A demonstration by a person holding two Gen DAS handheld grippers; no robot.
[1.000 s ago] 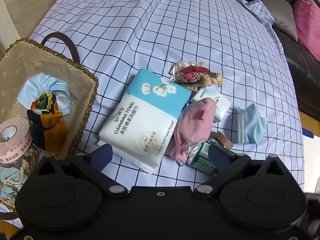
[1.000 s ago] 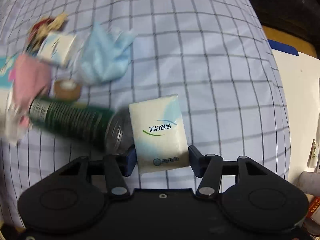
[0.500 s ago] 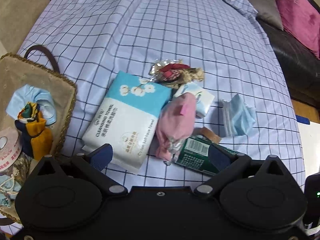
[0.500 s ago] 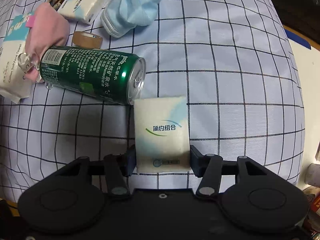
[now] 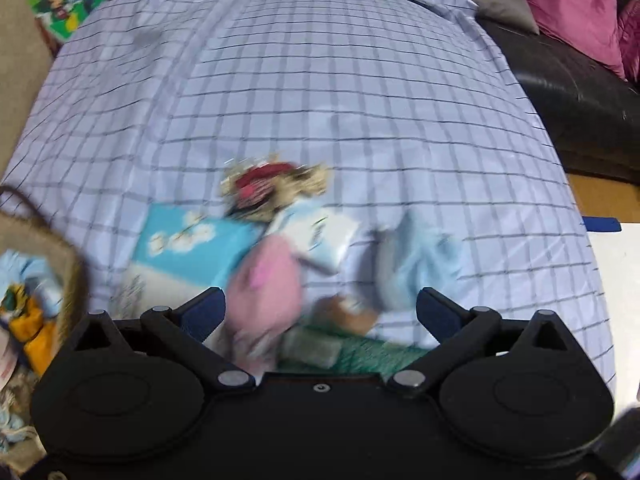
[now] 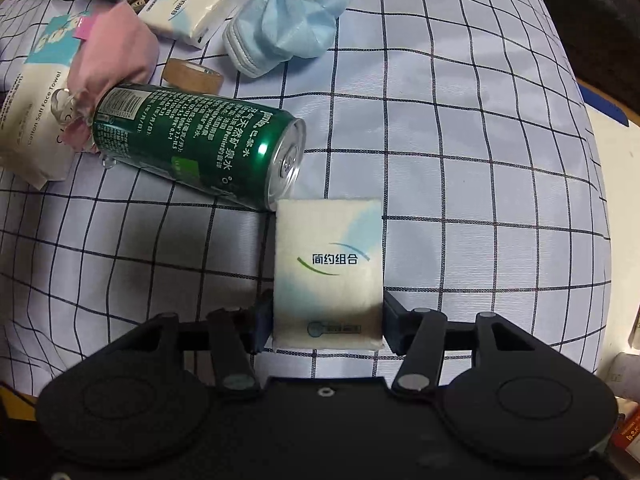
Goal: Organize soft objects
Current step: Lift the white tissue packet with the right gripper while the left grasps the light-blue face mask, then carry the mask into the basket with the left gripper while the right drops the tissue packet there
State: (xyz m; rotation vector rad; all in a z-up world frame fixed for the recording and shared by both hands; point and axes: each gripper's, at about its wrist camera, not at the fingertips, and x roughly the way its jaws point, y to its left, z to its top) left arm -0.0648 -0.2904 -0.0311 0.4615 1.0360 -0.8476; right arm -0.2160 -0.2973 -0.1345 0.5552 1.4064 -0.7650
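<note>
Your right gripper (image 6: pixel 328 322) clamps its jaws on the white plastic-wrapped tissue pack (image 6: pixel 328 268) touching the green metal can's (image 6: pixel 200 146) rim, while your left gripper (image 5: pixel 320 306) gapes over blur-smeared clutter.

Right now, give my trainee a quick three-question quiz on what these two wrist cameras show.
1. True or false: the right gripper is shut on the tissue pack.
2. Multiple choice: the green can is A) upright, B) lying on its side, C) inside the basket.
3. Fill in: the left gripper has its fingers ____ with nothing between them.

Key: 1 true. 2 B. 3 open.
</note>
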